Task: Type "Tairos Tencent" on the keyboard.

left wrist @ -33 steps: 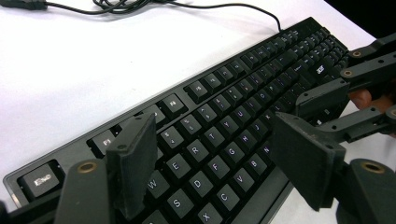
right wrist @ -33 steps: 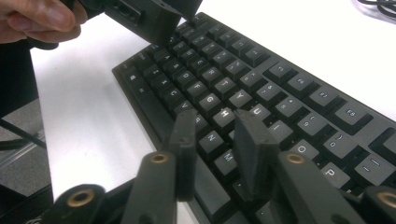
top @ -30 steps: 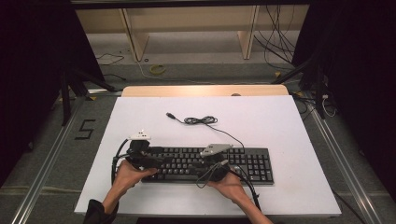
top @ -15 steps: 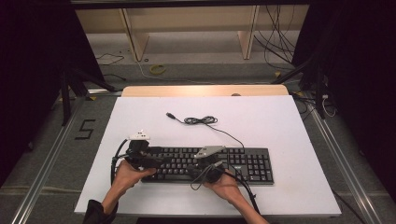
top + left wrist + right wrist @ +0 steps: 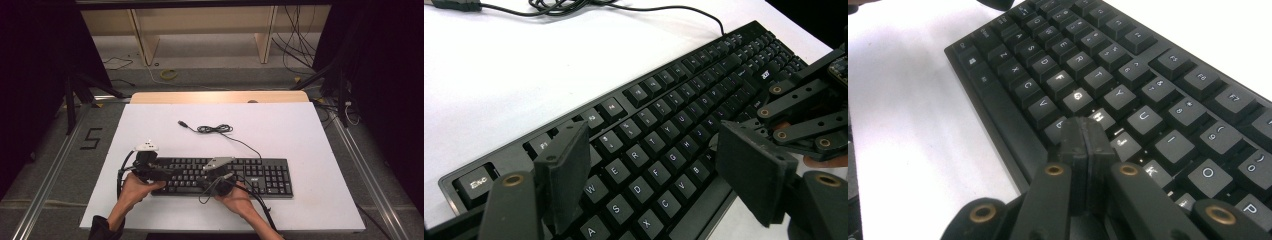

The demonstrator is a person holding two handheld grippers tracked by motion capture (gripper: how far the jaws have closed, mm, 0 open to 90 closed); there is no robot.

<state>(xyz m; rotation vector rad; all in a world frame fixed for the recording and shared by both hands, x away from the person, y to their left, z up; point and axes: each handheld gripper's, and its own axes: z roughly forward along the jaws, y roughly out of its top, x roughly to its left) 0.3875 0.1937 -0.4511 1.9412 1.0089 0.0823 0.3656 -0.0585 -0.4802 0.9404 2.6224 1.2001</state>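
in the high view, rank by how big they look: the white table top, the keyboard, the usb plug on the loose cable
1. white table top, by far the largest.
2. keyboard, a long black bar across the near part of the table.
3. usb plug, a tiny dark tip at the cable's far end.
No pair is close enough to doubt.

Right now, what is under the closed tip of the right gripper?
The right gripper, jaws shut with nothing between them, is over the black plastic keyboard, near its H key. The tip covers the keys directly below, so contact cannot be seen.
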